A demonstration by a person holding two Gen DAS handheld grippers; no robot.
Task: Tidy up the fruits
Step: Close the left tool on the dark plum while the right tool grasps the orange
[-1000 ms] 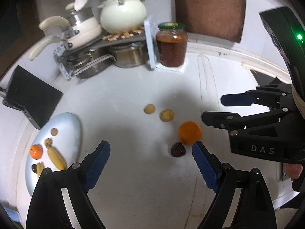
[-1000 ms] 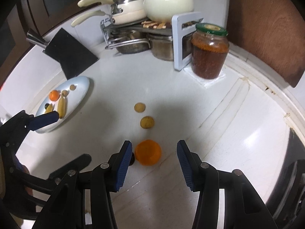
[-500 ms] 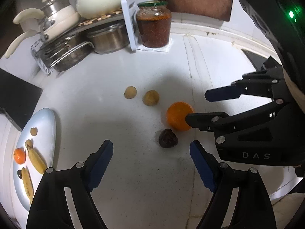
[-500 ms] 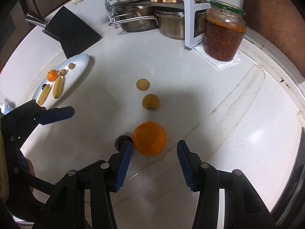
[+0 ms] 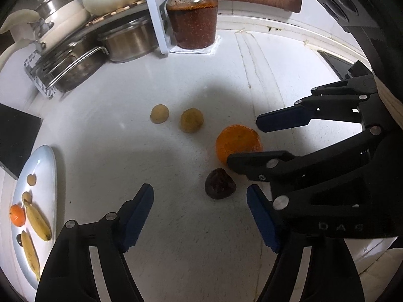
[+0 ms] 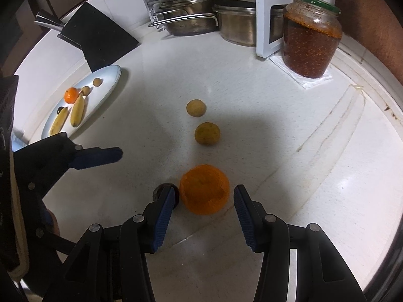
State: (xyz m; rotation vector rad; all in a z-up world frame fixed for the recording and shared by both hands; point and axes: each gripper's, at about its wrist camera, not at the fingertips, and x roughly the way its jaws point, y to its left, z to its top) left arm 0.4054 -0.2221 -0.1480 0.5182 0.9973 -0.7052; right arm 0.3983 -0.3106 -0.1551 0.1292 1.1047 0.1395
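On the white bench (image 5: 105,115) an orange (image 6: 204,189) lies between the right gripper (image 6: 204,215) fingers, which stand partly apart with a gap on each side, gripping nothing. A dark fruit (image 5: 220,183) sits touching the orange. The left gripper (image 5: 200,216) is closing, its fingers still wide, with only bare bench between them; the dark fruit lies just ahead, toward its right finger. Two small tan fruits (image 6: 207,133) lie farther out. A plate (image 6: 110,75) to the left holds bananas (image 6: 77,110), a small orange and other small fruits.

Jar (image 6: 311,37) beside stacked pots (image 6: 191,22)
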